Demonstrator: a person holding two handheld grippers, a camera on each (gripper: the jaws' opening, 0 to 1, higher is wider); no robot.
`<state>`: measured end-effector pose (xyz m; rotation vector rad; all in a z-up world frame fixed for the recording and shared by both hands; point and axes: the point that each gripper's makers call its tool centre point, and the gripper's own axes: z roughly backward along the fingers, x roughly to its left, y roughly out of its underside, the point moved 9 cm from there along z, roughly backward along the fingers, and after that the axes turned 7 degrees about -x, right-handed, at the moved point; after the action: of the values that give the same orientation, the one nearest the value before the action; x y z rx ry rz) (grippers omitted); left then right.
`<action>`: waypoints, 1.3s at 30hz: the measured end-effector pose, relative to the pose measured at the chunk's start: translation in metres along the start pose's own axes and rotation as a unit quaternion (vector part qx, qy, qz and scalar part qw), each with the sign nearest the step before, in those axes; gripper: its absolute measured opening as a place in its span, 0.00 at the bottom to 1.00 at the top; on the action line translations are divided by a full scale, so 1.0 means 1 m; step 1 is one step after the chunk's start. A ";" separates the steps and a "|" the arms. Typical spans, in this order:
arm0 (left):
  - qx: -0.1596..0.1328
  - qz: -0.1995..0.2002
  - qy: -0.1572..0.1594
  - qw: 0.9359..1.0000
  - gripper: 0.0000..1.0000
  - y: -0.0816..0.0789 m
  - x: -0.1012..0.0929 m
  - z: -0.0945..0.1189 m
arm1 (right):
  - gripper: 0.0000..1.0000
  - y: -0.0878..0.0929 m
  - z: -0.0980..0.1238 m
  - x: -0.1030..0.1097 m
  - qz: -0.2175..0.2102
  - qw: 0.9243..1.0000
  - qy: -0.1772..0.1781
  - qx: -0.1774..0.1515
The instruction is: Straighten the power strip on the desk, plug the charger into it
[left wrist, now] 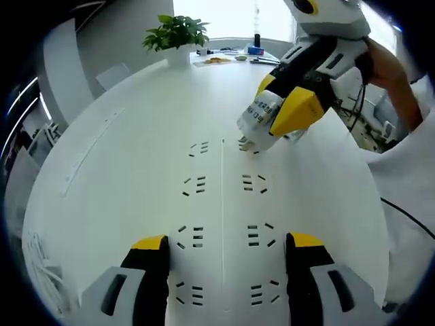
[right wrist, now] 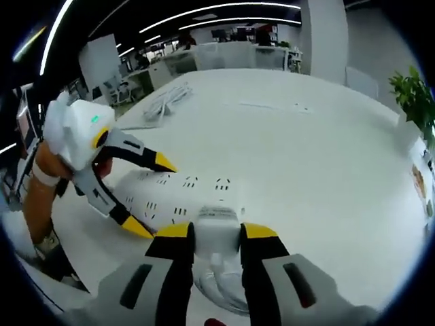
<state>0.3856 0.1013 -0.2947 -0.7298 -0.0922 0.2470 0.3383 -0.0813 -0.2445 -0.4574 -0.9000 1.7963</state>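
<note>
Left gripper: its yellow-tipped jaws rise from the bottom of the left gripper view, spread wide to either side of the power strip's near end. Whether they press its sides I cannot tell. In the right gripper view this same gripper enters from the left, jaws straddling the strip's end.

Power strip: white, flat on the white desk, running from bottom centre up to mid-frame in the left gripper view, with two columns of sockets. In the right gripper view it lies at centre left.

Charger: a white block with printed lettering, upper right of centre in the left gripper view, prongs down at the strip's far right socket. How deep they sit cannot be told. In the right gripper view it sits at lower centre, a white cable looped beneath.

Right gripper: jaws closed snugly on the charger's sides. It enters the left gripper view from the upper right.

Background: a potted plant at top centre of the left gripper view.

Step in hand: the strip looks squared up and braced, and plugging in appears under way.

Next move: likely a straight push down with prongs aligned to the slots, while the left gripper steadies the strip.
</note>
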 end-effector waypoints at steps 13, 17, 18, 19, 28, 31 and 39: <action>-0.006 0.013 -0.014 1.000 0.70 0.001 -0.007 0.000 | 0.25 -0.014 -0.017 0.007 0.043 0.996 0.009 0.078; -0.010 0.018 -0.021 1.000 0.70 0.001 -0.008 0.000 | 0.25 -0.014 -0.019 0.002 0.028 0.996 0.002 0.084; -0.011 0.019 -0.022 1.000 0.70 0.001 -0.008 0.000 | 0.25 -0.014 -0.019 0.002 0.030 0.996 0.000 0.084; -0.011 0.020 -0.023 0.999 0.70 0.002 -0.009 0.000 | 0.25 -0.014 -0.019 0.001 0.029 0.996 -0.001 0.086; -0.014 0.030 -0.032 0.999 0.70 0.003 -0.015 -0.001 | 0.25 -0.018 -0.021 0.000 0.041 0.993 -0.011 0.112; -0.014 0.030 -0.032 0.999 0.70 0.003 -0.015 0.000 | 0.25 -0.020 -0.023 0.000 0.043 0.992 -0.016 0.115; -0.011 0.031 -0.032 0.999 0.70 0.003 -0.016 -0.001 | 0.25 -0.025 -0.032 -0.001 0.038 0.990 -0.019 0.132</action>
<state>0.3702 0.0987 -0.2977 -0.7478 -0.1336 0.3286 0.3754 -0.0658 -0.2461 -0.2917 -0.6647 1.9654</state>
